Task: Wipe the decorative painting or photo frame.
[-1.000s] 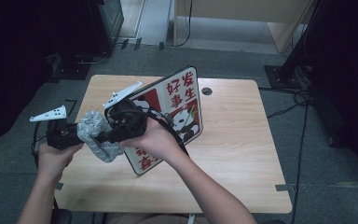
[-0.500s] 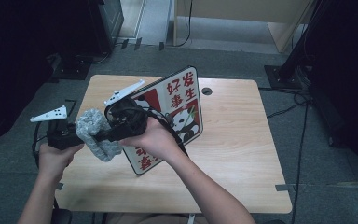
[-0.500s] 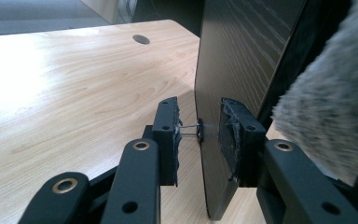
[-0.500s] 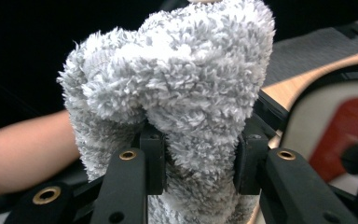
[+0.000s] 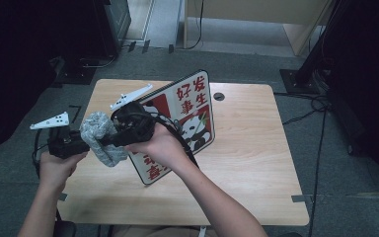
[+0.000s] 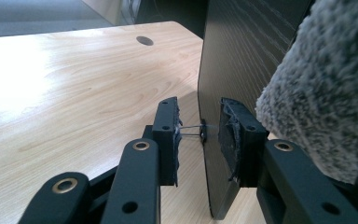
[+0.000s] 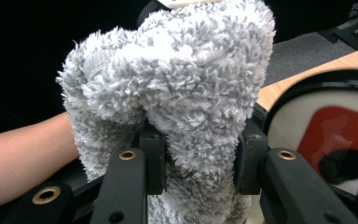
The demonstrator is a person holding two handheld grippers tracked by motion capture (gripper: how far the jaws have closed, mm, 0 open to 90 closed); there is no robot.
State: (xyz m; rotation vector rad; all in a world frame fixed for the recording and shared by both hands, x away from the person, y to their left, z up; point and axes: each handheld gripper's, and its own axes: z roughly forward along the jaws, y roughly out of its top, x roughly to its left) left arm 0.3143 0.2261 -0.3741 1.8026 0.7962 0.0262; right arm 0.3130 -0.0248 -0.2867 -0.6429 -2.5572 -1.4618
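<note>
Nothing has moved vs the earlier frames: both hands, the board and the cloth sit as before.

L tongs at approx 9 o'clock of the surface, held by the left hand. Left gripper view: the tongs straddle the edge of the board's dark back; one pad sits against the back, the other pad stands a little off, so partly open w/ the board edge between them. Whether they pinch it, can't tell.

R tongs in the right hand, pointing toward 9 o'clock. Right gripper view: the tongs are clamped tight on a fluffy grey cloth, which bulges up and over the pads.

Panda board stands tilted on edge on the surface, left of centre, printed face toward 3–4 o'clock. Cloth is at the board's left edge, approx 9 o'clock of it, touching or just beside it.
</note>
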